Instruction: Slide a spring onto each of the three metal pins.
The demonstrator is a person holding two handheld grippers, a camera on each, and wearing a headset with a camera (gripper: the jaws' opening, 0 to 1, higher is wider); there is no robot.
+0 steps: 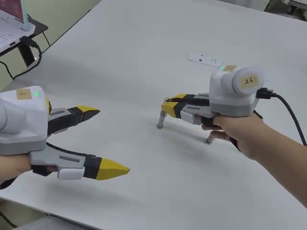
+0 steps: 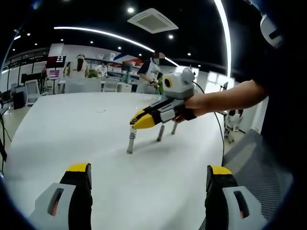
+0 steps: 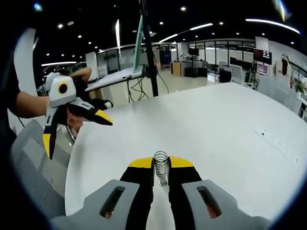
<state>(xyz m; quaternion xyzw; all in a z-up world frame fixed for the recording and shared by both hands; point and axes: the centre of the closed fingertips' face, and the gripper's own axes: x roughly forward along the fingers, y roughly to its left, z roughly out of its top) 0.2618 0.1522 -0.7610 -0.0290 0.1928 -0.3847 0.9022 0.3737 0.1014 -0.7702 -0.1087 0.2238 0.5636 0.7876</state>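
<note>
In the head view the left hand-held gripper point(image 1: 101, 140) hangs at eight o'clock, jaws spread wide and empty. The right hand-held gripper point(image 1: 170, 106), at three o'clock, noses down over a metal pin point(image 1: 160, 120) standing upright on the white table point(image 1: 120, 57). A second pin point(image 1: 210, 139) stands under that gripper's body at four o'clock, and a white power strip point(image 1: 206, 60) lies well apart at one o'clock. In the left gripper view, two further pins point(image 2: 160, 133) stand behind the nearest one; whether they carry springs is too small to tell. In the right gripper view the jaws are narrowed on a small spring point(image 3: 161, 165), pinched by its sides just above the pin top. The spring looks light, thin-wired and slick, likely to buckle or shoot out under a hard squeeze. A gentle hold across the upper coils, leaving the lower end free, suits it. Only the neighbouring pins crowd the approach.
</note>
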